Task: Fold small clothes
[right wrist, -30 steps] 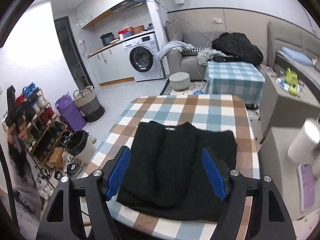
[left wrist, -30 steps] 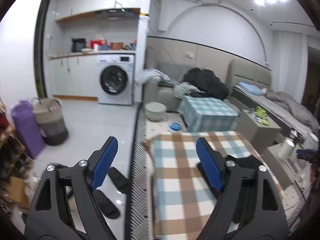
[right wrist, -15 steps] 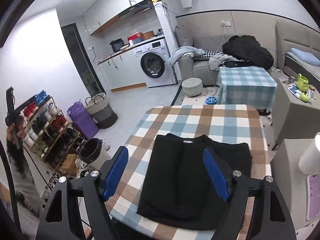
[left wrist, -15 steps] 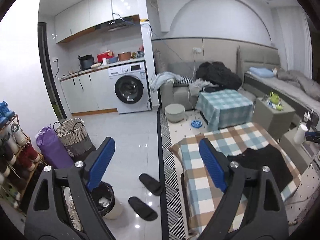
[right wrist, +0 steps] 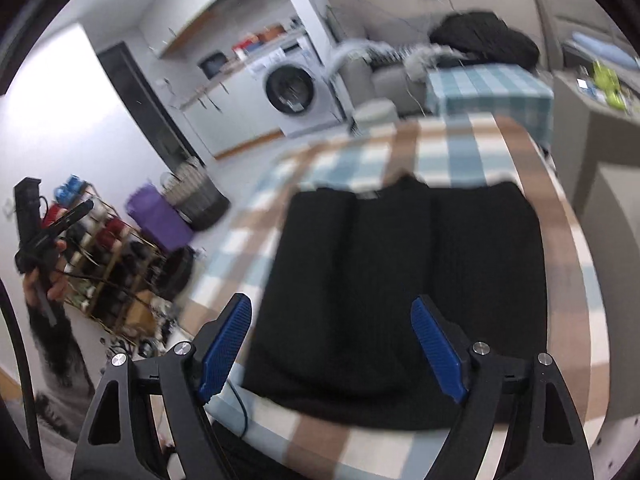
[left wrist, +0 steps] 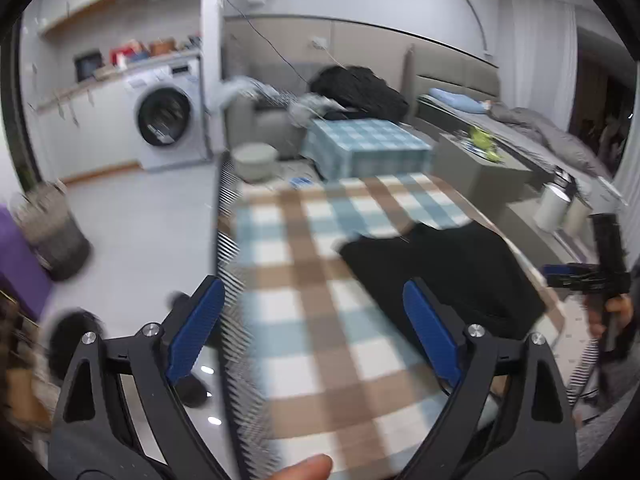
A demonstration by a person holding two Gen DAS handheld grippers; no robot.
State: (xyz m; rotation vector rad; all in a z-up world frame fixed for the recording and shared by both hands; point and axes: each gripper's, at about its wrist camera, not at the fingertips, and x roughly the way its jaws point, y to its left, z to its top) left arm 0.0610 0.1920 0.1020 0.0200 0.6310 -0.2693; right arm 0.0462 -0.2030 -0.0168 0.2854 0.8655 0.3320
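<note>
A black garment (right wrist: 412,280) is laid flat on the checkered desk (right wrist: 452,148), toward its near right side. The right gripper (right wrist: 332,344) is held just over the garment's near edge, jaws wide apart after just opening, nothing pinched. The left gripper (left wrist: 312,328) is also spread wide, having just opened, over bare desk left of the garment.
</note>
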